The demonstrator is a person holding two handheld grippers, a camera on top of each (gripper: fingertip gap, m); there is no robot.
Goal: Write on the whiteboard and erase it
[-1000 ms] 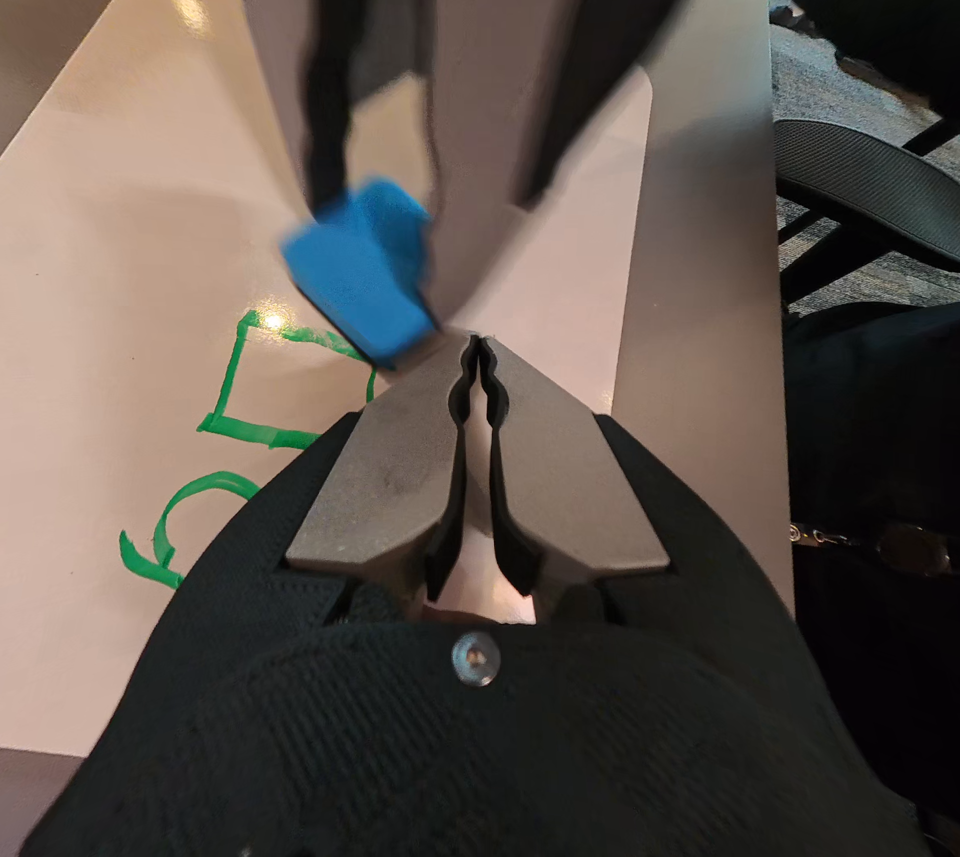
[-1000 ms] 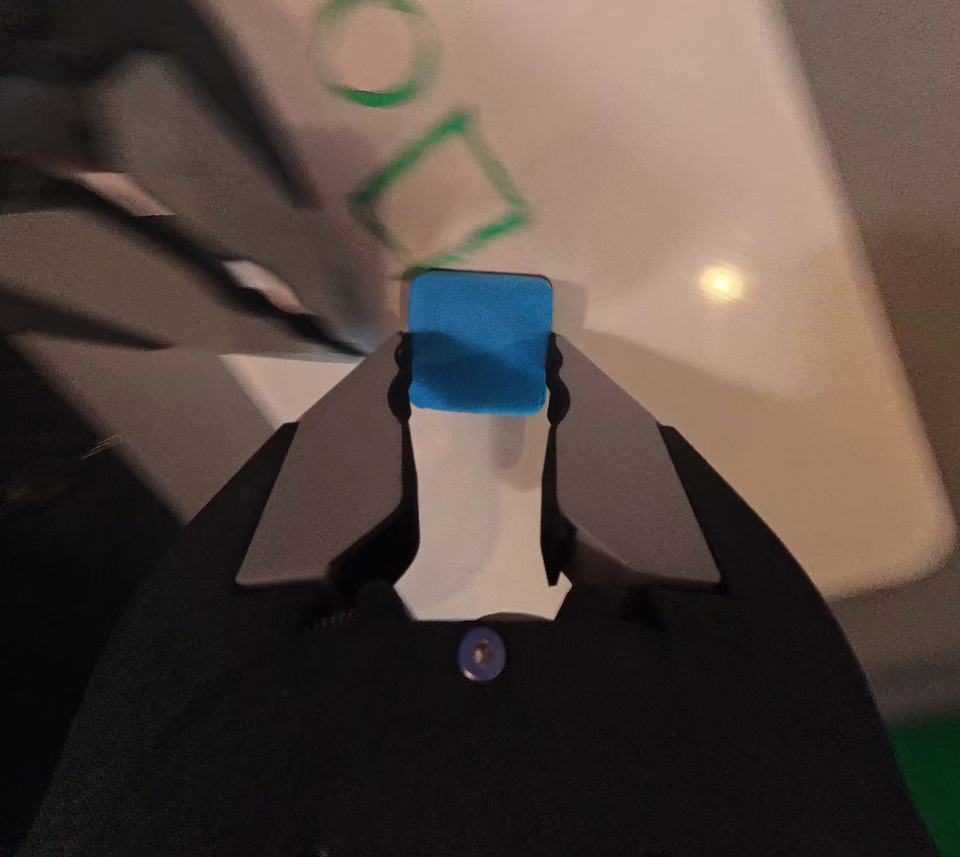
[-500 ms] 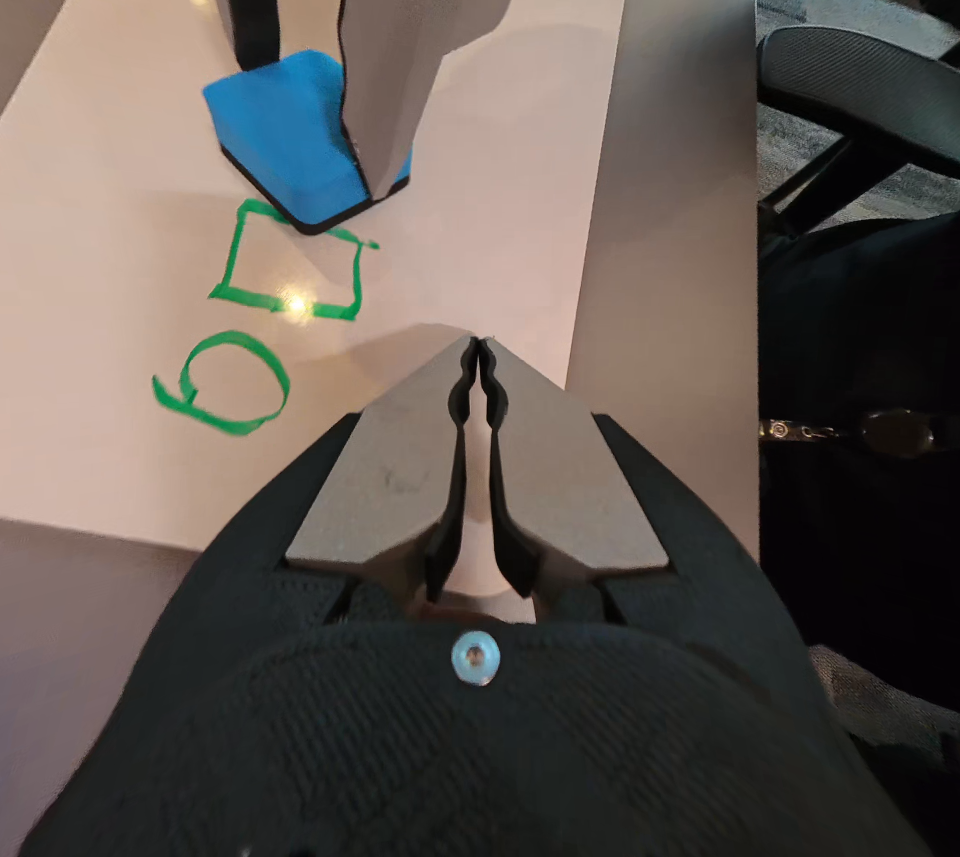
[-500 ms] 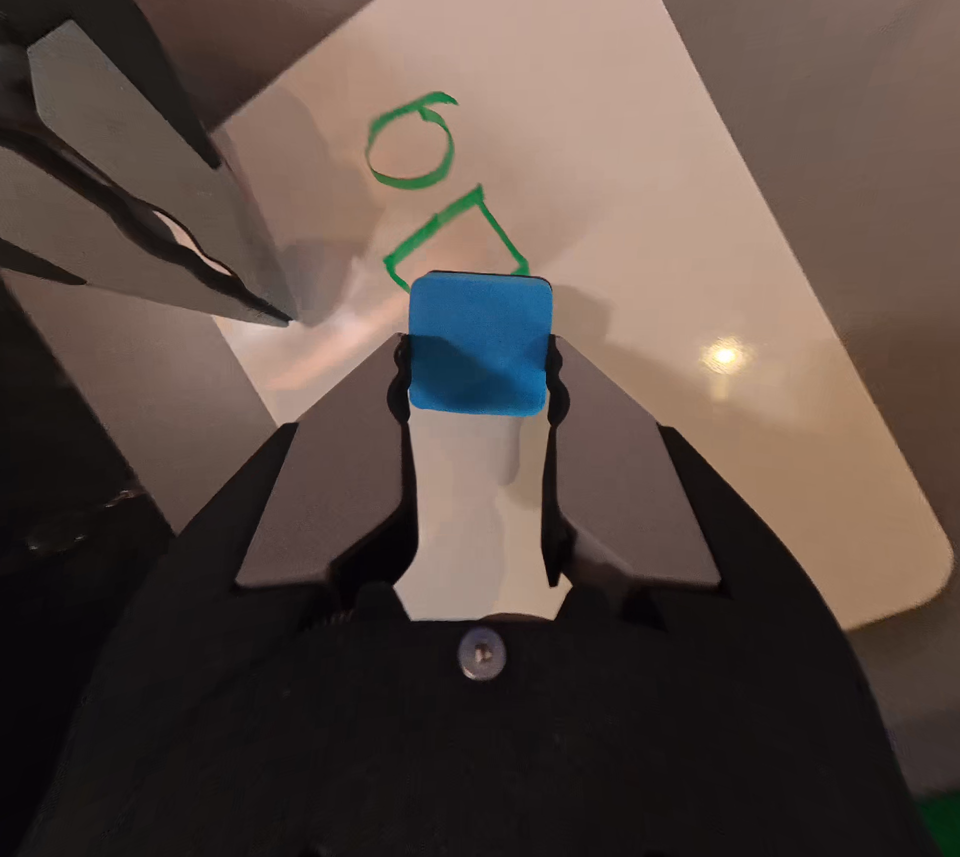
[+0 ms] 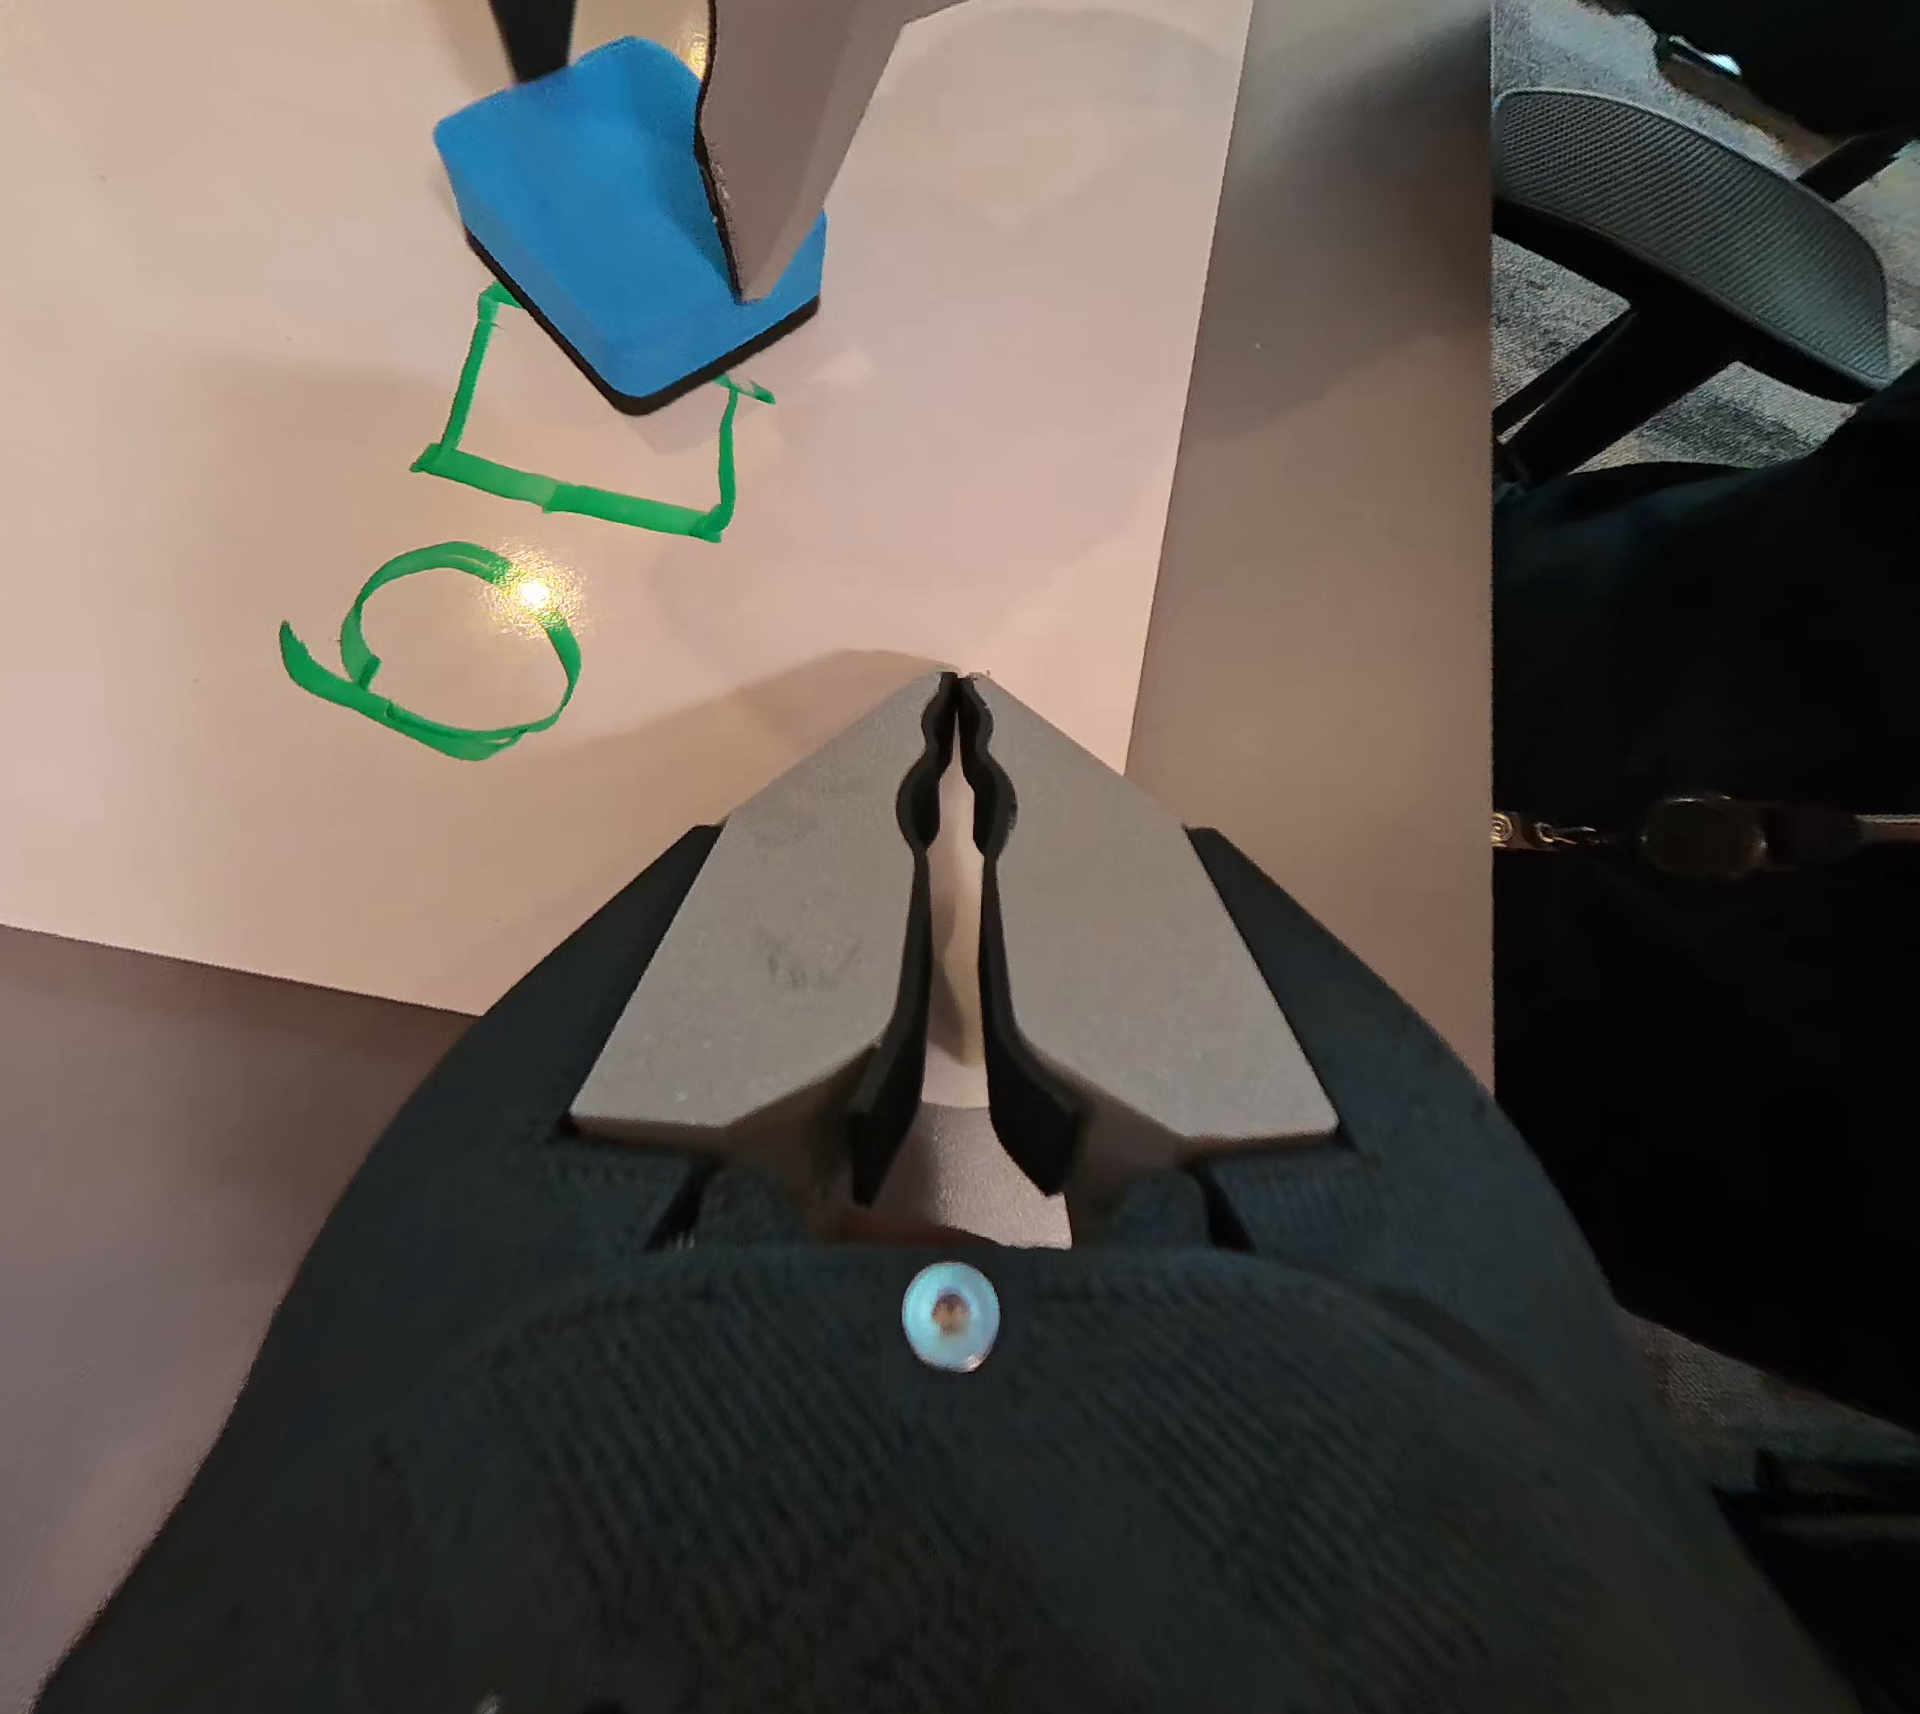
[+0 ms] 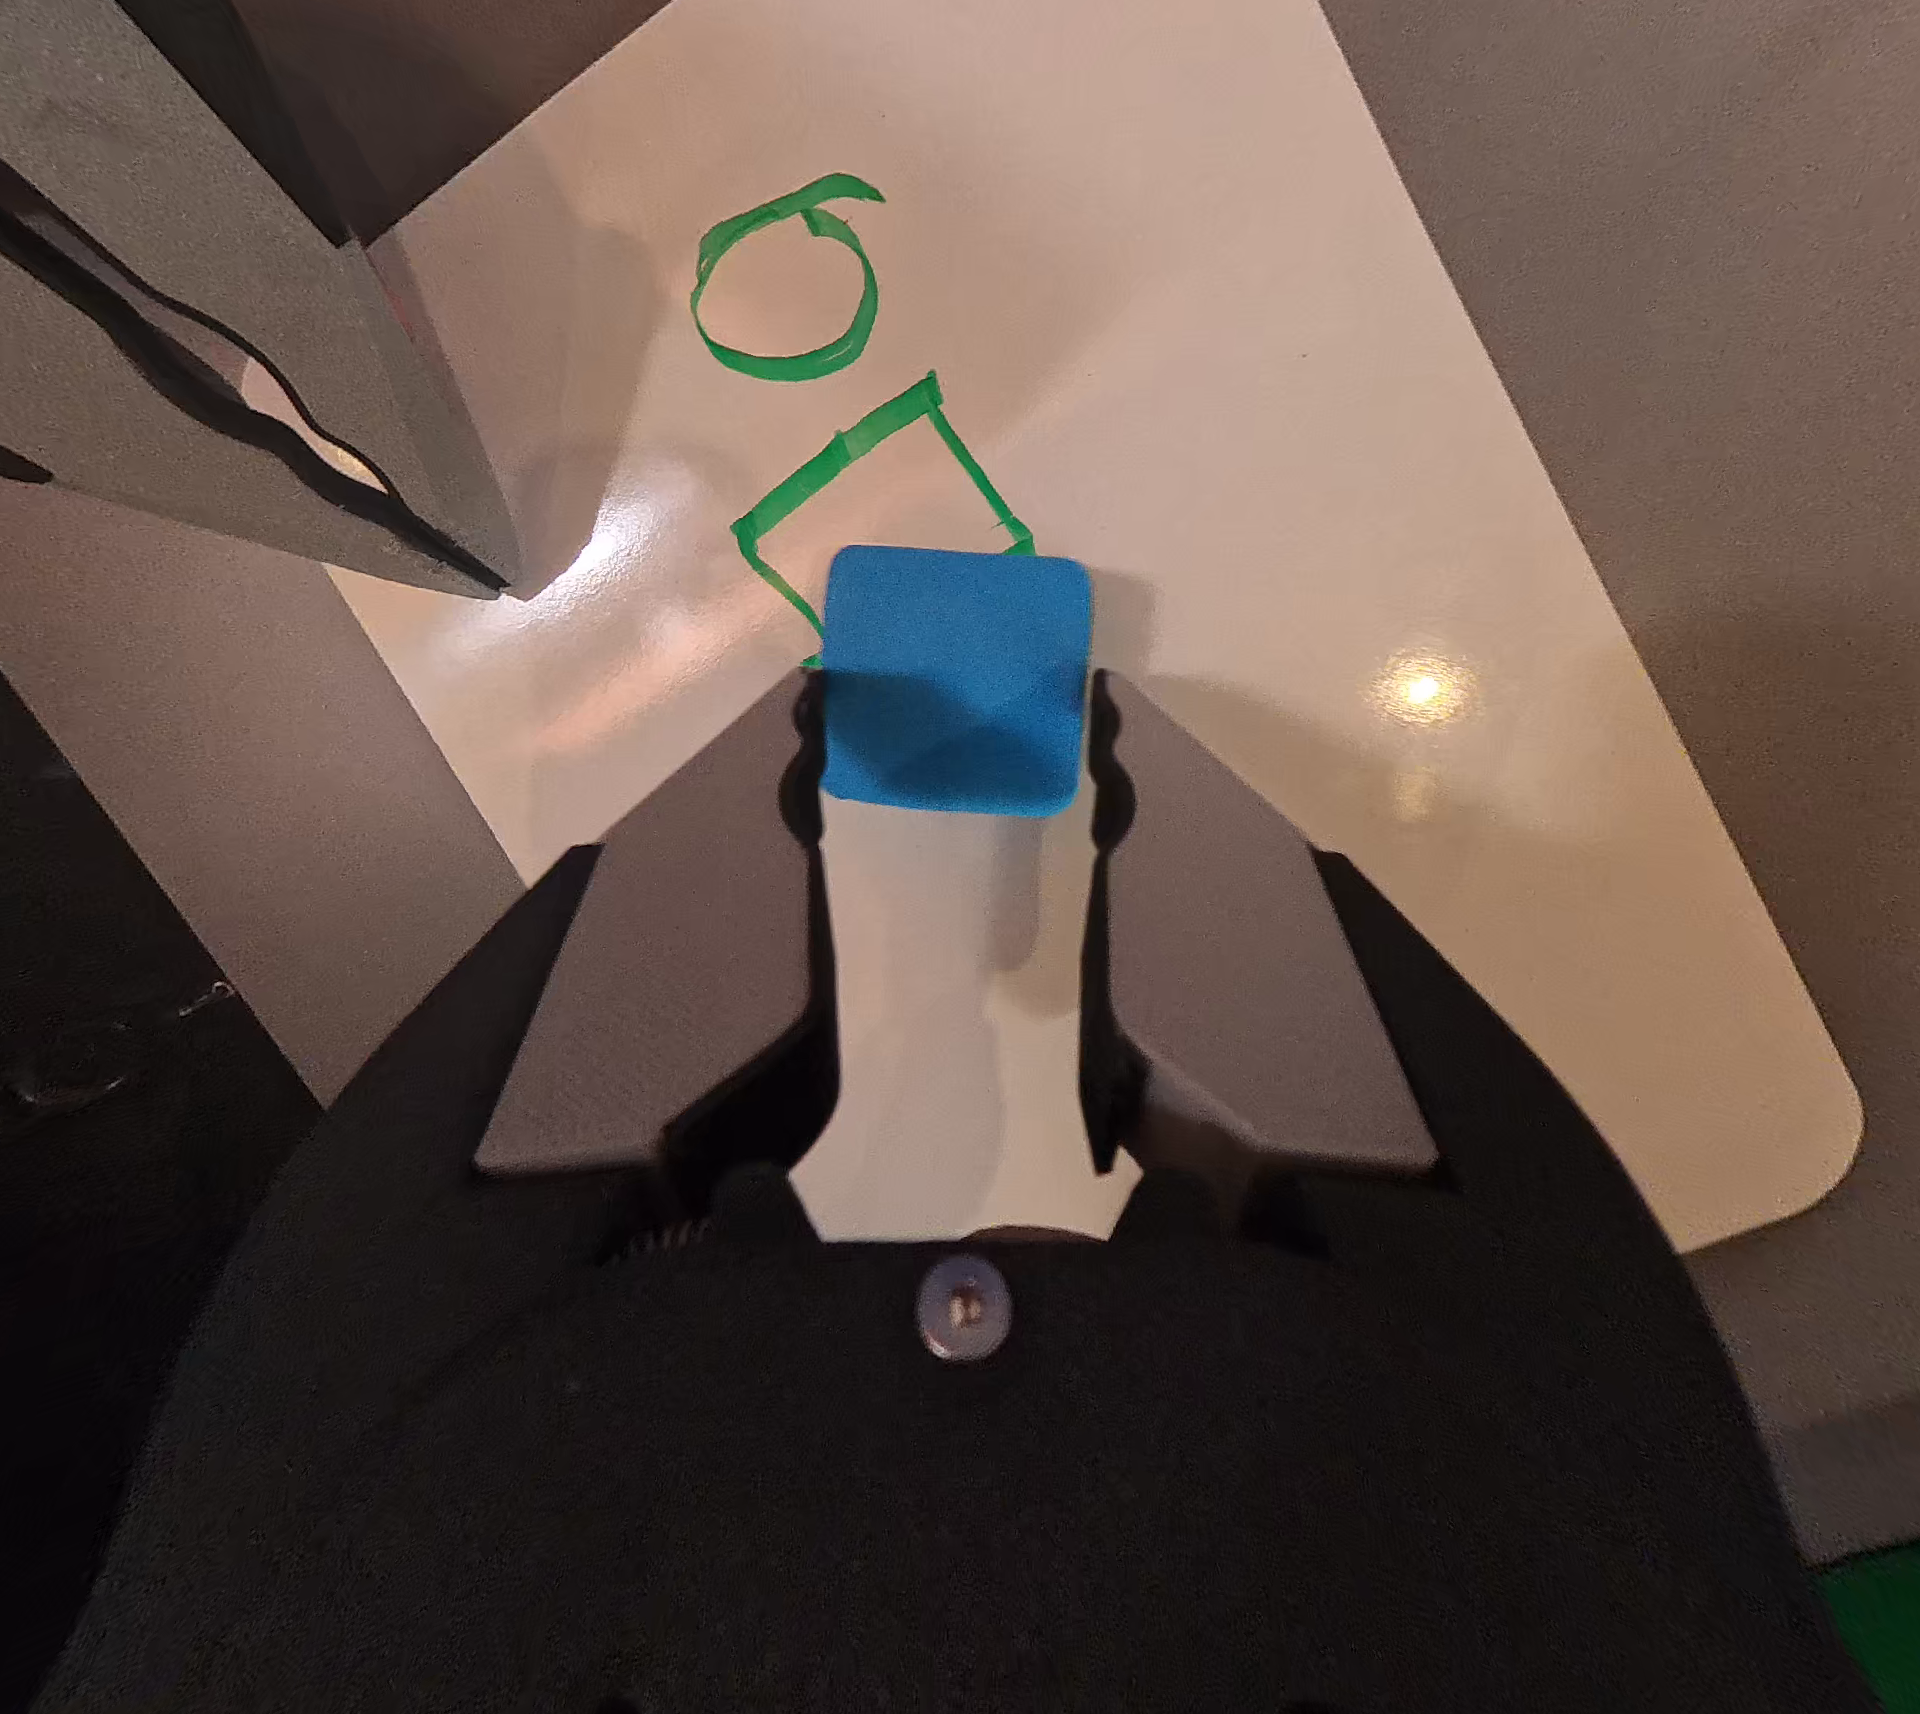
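Observation:
A white whiteboard (image 5: 987,314) (image 6: 1299,469) lies flat on a grey table. A green square (image 5: 582,501) (image 6: 883,469) and a green circle (image 5: 457,656) (image 6: 784,282) are drawn on it. My right gripper (image 6: 954,708) is shut on a blue eraser (image 6: 951,677) and holds it down on the board, over one edge of the square. In the left wrist view the eraser (image 5: 592,210) sits at the square's far side under the right gripper (image 5: 665,210). My left gripper (image 5: 958,677) is shut and empty, its tips on the board near the right edge; it also shows in the right wrist view (image 6: 488,584).
The grey table (image 5: 1351,417) ends just right of the board. A black mesh office chair (image 5: 1714,210) stands beside it. Dark clothing with a lanyard clip (image 5: 1704,833) is at the right. A green patch (image 6: 1870,1643) shows at the lower right corner.
The right gripper carried the eraser from close to the left gripper's tips to the far side of the square and set it on the board. The left gripper stayed shut.

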